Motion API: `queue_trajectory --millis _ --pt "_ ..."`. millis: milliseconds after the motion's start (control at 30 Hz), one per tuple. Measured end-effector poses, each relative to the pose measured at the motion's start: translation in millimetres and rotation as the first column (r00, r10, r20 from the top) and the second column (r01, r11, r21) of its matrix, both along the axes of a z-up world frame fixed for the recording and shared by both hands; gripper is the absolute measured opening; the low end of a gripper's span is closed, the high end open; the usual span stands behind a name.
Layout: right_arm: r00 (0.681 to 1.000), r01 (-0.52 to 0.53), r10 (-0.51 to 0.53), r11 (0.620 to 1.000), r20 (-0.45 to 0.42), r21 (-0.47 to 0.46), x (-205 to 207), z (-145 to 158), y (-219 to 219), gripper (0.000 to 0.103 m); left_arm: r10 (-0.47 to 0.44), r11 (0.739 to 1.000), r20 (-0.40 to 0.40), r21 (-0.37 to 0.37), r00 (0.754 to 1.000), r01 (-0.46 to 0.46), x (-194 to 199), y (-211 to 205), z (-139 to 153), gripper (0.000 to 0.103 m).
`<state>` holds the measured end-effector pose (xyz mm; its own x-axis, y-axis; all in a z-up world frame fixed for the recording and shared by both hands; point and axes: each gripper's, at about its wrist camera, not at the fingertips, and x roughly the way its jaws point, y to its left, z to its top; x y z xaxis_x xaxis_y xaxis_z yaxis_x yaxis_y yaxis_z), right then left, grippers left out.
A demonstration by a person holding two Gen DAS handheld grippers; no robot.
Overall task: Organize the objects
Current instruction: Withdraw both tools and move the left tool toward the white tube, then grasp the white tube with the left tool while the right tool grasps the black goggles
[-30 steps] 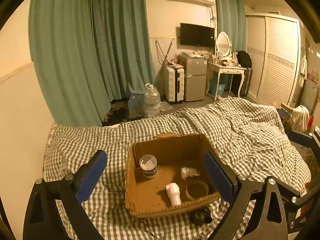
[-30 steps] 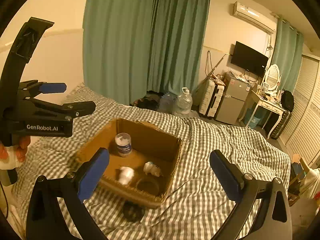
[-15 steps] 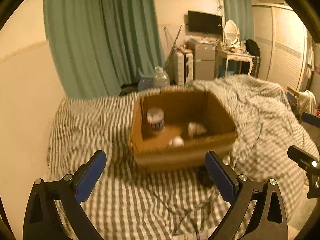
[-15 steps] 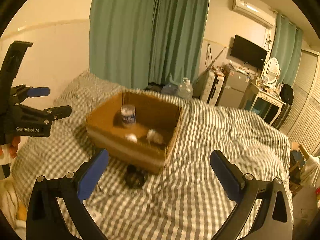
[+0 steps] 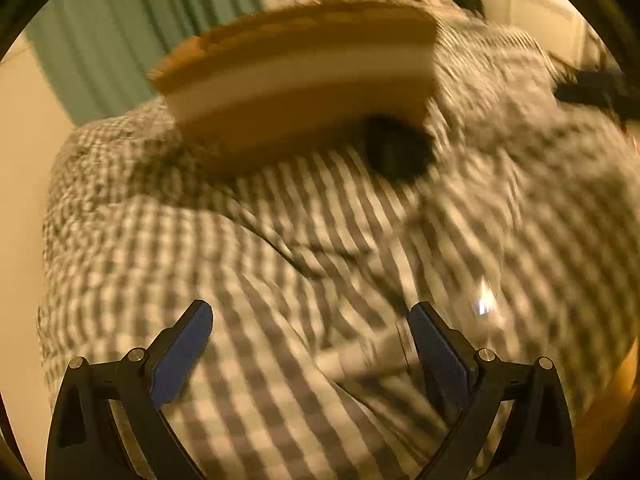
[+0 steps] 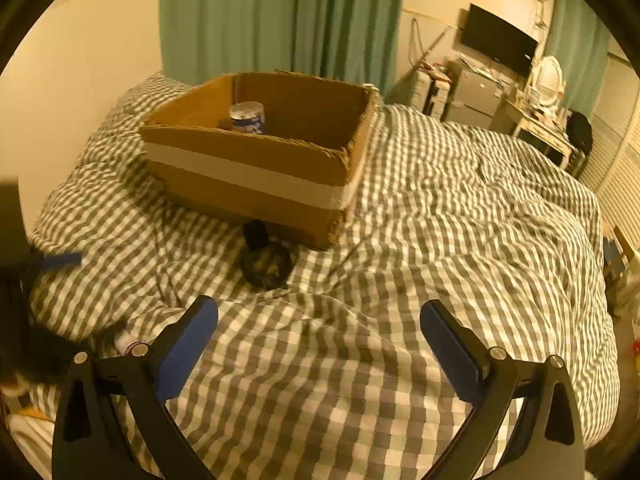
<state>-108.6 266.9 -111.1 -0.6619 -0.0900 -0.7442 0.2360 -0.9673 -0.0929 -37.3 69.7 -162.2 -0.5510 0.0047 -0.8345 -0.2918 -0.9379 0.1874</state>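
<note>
An open cardboard box (image 6: 256,168) stands on the checked bed cover, with a blue-labelled jar (image 6: 247,117) inside it. A dark round object (image 6: 265,262) lies on the cover against the box's near side. My right gripper (image 6: 319,322) is open and empty, low over the cover in front of that object. In the blurred left wrist view the box (image 5: 300,92) and the dark object (image 5: 396,152) are ahead. My left gripper (image 5: 310,322) is open and empty, close over the cover. It shows at the left edge of the right wrist view (image 6: 60,259).
The checked bed cover (image 6: 460,240) fills both views, rumpled in folds. A small white item (image 6: 126,342) lies on it near the right gripper's left finger. Green curtains (image 6: 260,16), a TV (image 6: 498,40) and a dresser (image 6: 540,128) stand beyond the bed.
Both grippers have dropped low toward the bed cover and moved nearer the box's front side. The box's inside is now mostly hidden behind its wall. Both stay open.
</note>
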Motion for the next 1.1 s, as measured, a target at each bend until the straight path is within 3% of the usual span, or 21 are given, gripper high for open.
queue_trajectory --millis 133,233,300,367,467,567,633,900,1100 --pt "0.999 0.000 0.002 0.998 0.039 -0.056 -4.1 -6.6 3.8 0.101 -0.133 0.991 0.047 -0.004 0.990 0.133 8.9 20.2 -5.3 0.101" --pt "0.998 0.018 -0.013 0.998 0.069 -0.068 -8.3 -16.9 5.7 0.101 -0.150 0.988 0.077 -0.017 0.986 0.152 6.1 28.1 -16.4 0.099" --pt "0.997 0.023 -0.017 0.997 0.078 -0.069 -9.3 -20.5 6.1 0.101 -0.148 0.989 0.114 -0.007 0.982 0.150 0.2 32.4 -24.6 0.089" --pt "0.996 0.030 -0.024 0.997 0.085 -0.065 -9.7 -24.2 6.5 0.101 -0.169 0.986 0.167 0.037 0.971 0.166 -5.2 34.4 -31.7 0.064" --pt "0.996 0.037 -0.031 0.997 0.088 -0.064 -10.4 -24.8 8.1 0.101 -0.178 0.982 0.187 0.096 0.966 0.162 -8.0 34.2 -30.5 0.043" --pt "0.996 0.038 -0.032 0.997 0.082 -0.069 -10.3 -23.8 8.9 0.101 -0.169 0.979 0.163 0.145 0.972 0.146 -8.8 28.4 -16.4 0.027" --pt "0.996 0.041 -0.036 0.997 0.077 -0.068 -11.2 -23.1 8.3 0.101 -0.157 0.978 0.139 0.159 0.978 0.134 -9.9 24.1 -8.3 0.022" --pt "0.994 0.031 -0.025 0.998 0.103 -0.056 -27.4 -31.2 -5.8 0.101 -0.082 0.975 0.090 0.214 0.993 0.061 -47.8 -1.3 15.4 0.020" --pt "0.987 0.011 0.001 0.997 0.162 -0.076 -66.2 -50.0 -31.2 0.101 -0.017 0.968 0.075 0.251 0.997 -0.002 -88.1 -17.5 17.9 0.020"
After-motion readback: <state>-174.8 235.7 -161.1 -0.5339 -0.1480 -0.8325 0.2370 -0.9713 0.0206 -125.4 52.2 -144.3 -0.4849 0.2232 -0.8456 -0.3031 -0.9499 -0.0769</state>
